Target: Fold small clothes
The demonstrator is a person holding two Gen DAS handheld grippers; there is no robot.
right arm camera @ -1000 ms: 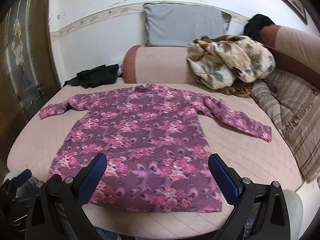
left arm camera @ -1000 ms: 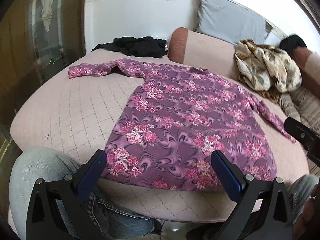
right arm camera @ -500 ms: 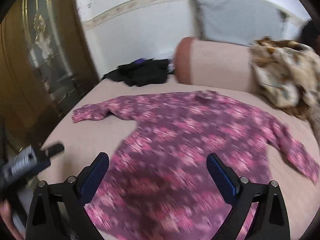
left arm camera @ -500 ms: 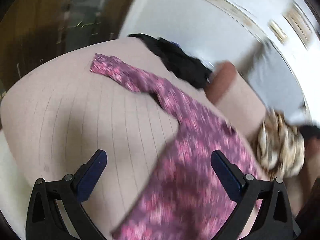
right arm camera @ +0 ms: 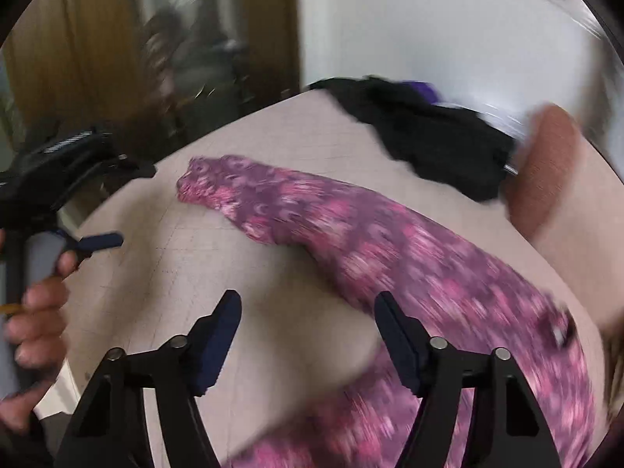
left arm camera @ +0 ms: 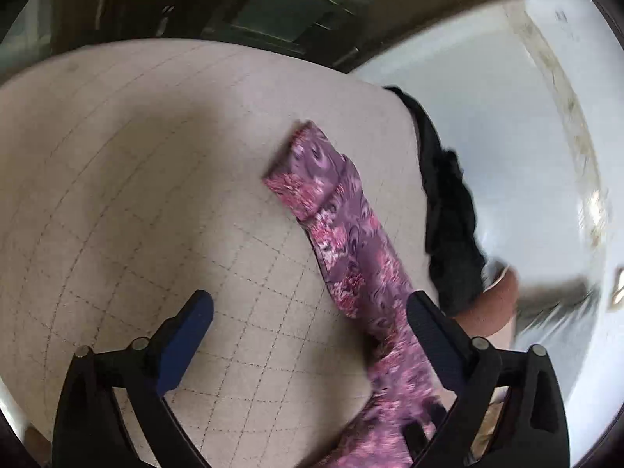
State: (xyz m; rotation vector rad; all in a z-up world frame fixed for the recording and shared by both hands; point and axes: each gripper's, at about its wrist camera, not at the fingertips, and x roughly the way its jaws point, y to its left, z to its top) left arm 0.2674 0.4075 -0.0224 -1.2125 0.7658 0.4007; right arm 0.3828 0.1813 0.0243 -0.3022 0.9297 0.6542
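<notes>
Since a second ago you have swung both grippers away from the hem and over to the top's outstretched sleeve, so the wide view of the whole garment is gone. The left gripper (left arm camera: 310,321) now hangs above the sleeve (left arm camera: 335,210), fingers spread wide with nothing between them; its cuff end lies flat on the quilted bed (left arm camera: 136,195), ahead of the fingers. The right gripper (right arm camera: 308,325) is likewise released and empty, looking at the same sleeve from further down the purple floral top (right arm camera: 448,273), which is spread on the bed. A black garment (right arm camera: 429,132) sits beyond it, apart. That shift suggests the first fold is the sleeve: you will probably need to pinch near the cuff and carry it across the body.
</notes>
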